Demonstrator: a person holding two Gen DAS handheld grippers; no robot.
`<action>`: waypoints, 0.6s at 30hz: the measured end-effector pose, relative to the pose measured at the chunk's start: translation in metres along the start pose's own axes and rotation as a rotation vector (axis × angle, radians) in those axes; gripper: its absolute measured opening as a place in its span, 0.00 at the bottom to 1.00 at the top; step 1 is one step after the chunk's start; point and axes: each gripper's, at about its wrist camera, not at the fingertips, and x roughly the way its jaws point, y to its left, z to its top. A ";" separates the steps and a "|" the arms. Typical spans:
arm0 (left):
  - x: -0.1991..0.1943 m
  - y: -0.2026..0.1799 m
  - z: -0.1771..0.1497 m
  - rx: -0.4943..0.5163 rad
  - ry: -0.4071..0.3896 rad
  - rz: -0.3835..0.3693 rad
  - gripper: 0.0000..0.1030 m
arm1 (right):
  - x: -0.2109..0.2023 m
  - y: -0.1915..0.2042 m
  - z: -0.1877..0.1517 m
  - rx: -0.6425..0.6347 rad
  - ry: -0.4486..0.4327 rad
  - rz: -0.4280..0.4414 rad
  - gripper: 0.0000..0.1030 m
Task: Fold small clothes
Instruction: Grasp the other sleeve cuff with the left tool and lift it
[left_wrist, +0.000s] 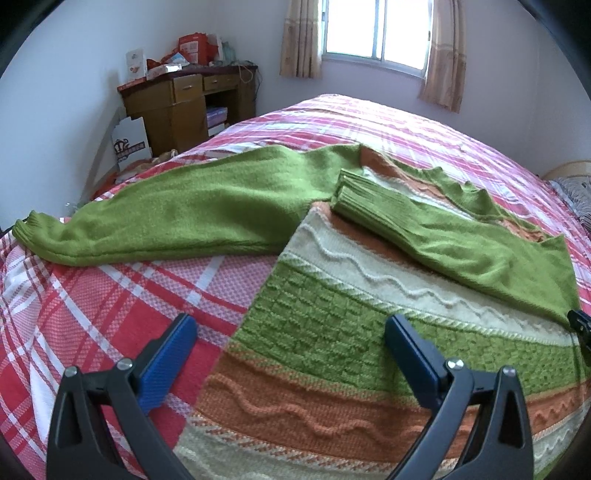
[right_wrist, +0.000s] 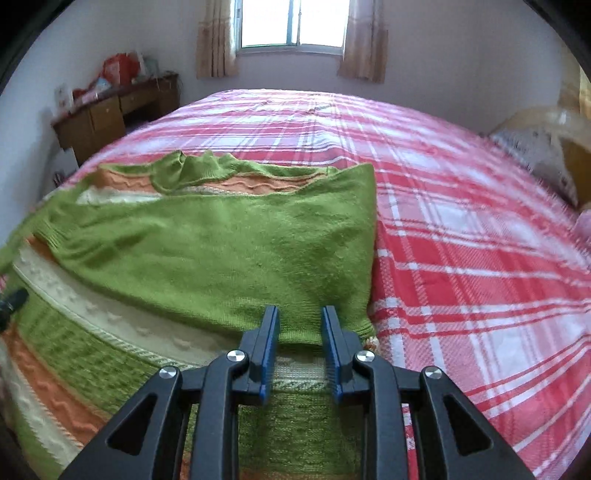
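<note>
The pink-and-white plaid bedspread (left_wrist: 122, 291) carries the green, orange and cream striped knitted sweater (left_wrist: 332, 339), one green sleeve (left_wrist: 461, 240) folded across its body, the other sleeve (left_wrist: 166, 221) spread. The right gripper (right_wrist: 300, 325) stands narrowly parted, nothing visibly pinched; dragging could undo that fold. The left gripper (left_wrist: 291, 332) hangs released, wide apart.

No text or label can be read.

A bed (left_wrist: 110, 295) in red-and-white plaid fills both frames; a striped green sweater (left_wrist: 332, 332) lies flat on it, lower centre, left sleeve (left_wrist: 166, 221) outstretched.
</note>
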 end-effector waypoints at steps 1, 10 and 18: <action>0.000 0.000 0.000 0.007 0.009 -0.004 1.00 | -0.003 -0.004 -0.003 0.006 -0.002 0.006 0.25; -0.023 0.101 0.035 -0.295 -0.031 0.142 1.00 | -0.005 -0.020 -0.005 0.080 -0.004 0.097 0.26; -0.004 0.245 0.064 -0.609 -0.021 0.422 0.93 | -0.004 -0.018 -0.004 0.080 -0.004 0.099 0.27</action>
